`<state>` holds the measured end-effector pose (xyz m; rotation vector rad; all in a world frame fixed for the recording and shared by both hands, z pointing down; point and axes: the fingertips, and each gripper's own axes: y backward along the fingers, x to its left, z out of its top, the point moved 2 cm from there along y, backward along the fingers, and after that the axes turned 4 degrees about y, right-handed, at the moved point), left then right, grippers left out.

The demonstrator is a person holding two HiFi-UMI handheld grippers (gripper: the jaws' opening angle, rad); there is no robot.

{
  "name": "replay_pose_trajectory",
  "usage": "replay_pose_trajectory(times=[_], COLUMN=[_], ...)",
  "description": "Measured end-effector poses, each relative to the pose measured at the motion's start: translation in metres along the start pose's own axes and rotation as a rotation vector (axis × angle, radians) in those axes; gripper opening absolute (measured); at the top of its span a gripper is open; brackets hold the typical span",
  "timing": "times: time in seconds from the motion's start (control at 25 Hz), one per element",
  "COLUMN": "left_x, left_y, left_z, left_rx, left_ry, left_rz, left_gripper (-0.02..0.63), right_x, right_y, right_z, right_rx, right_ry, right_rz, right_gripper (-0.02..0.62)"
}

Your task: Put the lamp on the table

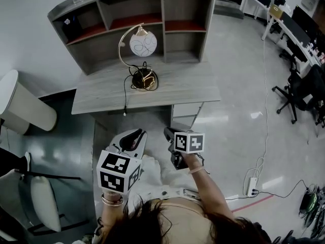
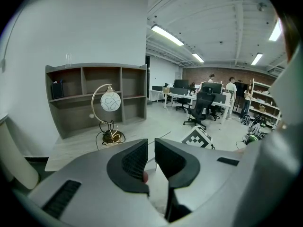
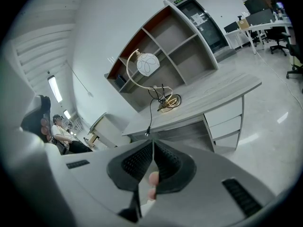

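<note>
Left gripper [image 1: 133,135]: jaws a crack apart, nothing between. Right gripper [image 1: 169,132]: jaws met at tips, empty. Both short of desk [image 1: 193,88], well apart from lamp [image 1: 142,44]. Lamp stood on desk before shelf [image 1: 183,14]; task judged done, nothing left. Long axis upright, base [image 1: 143,80] down; cord [image 1: 125,93] trailed to front edge

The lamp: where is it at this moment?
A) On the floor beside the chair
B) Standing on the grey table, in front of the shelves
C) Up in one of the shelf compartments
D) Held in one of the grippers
B: the lamp stands upright with its round base on the top of the grey table, just in front of the shelves, and neither gripper touches it.
</note>
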<state>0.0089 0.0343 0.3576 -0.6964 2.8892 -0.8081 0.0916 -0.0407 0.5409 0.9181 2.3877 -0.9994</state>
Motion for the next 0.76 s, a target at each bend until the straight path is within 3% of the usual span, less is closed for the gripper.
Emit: replay_pose_trajectory(times=[0.76], left_x=[-0.0013], left_y=[-0.0073], left_z=[-0.0042], left_rx=[0.037], left_ry=[-0.028], left_rz=[-0.003], left_gripper=[0.051], right_x=[-0.0069], right_y=[-0.0036], right_z=[-0.0067], right_rx=[0.006], right_ry=[-0.026], right_rz=[-0.01], right_gripper=[0.031])
